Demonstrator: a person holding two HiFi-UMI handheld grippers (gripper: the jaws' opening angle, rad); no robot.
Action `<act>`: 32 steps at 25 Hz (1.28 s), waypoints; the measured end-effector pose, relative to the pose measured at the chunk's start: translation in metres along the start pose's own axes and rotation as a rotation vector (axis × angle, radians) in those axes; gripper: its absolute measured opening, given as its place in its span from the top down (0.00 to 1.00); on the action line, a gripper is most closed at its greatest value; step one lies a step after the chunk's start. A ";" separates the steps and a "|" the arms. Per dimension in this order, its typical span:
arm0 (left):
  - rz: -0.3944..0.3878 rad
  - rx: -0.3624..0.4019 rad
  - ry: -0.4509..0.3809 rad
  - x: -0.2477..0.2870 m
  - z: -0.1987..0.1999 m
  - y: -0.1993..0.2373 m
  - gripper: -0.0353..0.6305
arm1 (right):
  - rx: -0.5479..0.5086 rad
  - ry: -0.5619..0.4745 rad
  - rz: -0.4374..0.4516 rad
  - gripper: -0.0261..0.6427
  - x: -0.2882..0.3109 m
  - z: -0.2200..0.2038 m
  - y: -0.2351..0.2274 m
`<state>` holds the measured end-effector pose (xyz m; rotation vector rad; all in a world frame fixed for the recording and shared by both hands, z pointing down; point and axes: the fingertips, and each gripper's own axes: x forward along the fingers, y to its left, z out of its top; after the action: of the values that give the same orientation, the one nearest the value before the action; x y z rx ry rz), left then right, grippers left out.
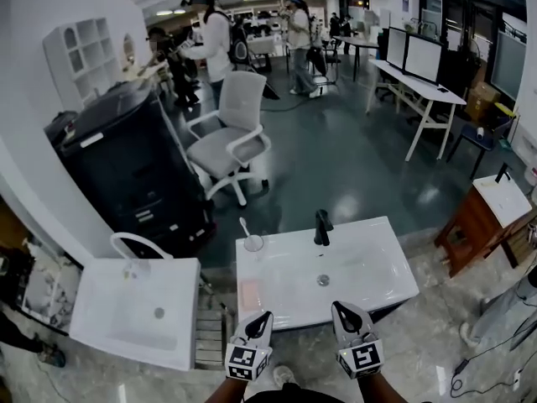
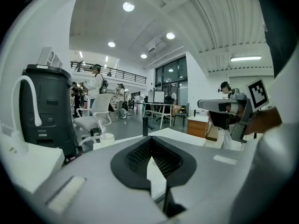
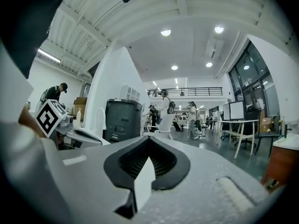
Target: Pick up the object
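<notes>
**Washbasin station: positions as found**

The central washbasin (image 1: 382, 267) lies directly ahead. A tap (image 1: 322, 227) stands at the middle of its far rim. A cup (image 1: 253, 243) sits at the far left corner with a toothbrush (image 1: 244, 225) standing in it. The drain (image 1: 323, 280) lies in the bowl, just before the tap. A flat pad (image 1: 251, 293) lies at the bowl's left side.

A second basin (image 1: 109, 321) sits to the left, apart, with an arched tap (image 1: 138, 243) at its far edge. Behind it stands a cabinet (image 1: 126, 170), and a swivel chair (image 1: 231, 137) is on the floor to the cabinet's right. A wooden stand (image 1: 478, 225) is right of the central washbasin. A table (image 1: 415, 84) bearing monitors (image 1: 419, 55) stands further behind.

The left gripper (image 1: 263, 317) and right gripper (image 1: 341, 308) are side by side at the central washbasin's near edge.
</notes>
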<state>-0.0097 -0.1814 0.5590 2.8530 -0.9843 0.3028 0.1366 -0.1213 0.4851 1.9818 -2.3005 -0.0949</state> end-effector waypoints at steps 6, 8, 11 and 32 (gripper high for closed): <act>0.026 -0.018 -0.006 0.016 0.004 0.036 0.92 | -0.007 -0.018 0.058 0.96 0.050 0.000 0.008; 0.033 -0.024 -0.010 0.020 0.004 0.043 0.92 | -0.007 -0.025 0.059 0.96 0.059 0.002 0.007; 0.054 -0.046 -0.008 0.023 0.002 0.055 0.92 | -0.013 -0.020 0.071 0.96 0.073 0.004 0.006; 0.296 -0.117 0.034 0.071 -0.004 0.105 0.92 | 0.011 0.083 0.307 0.96 0.163 -0.031 -0.017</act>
<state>-0.0211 -0.3056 0.5820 2.5874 -1.3702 0.3056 0.1332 -0.2844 0.5204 1.5794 -2.5195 0.0242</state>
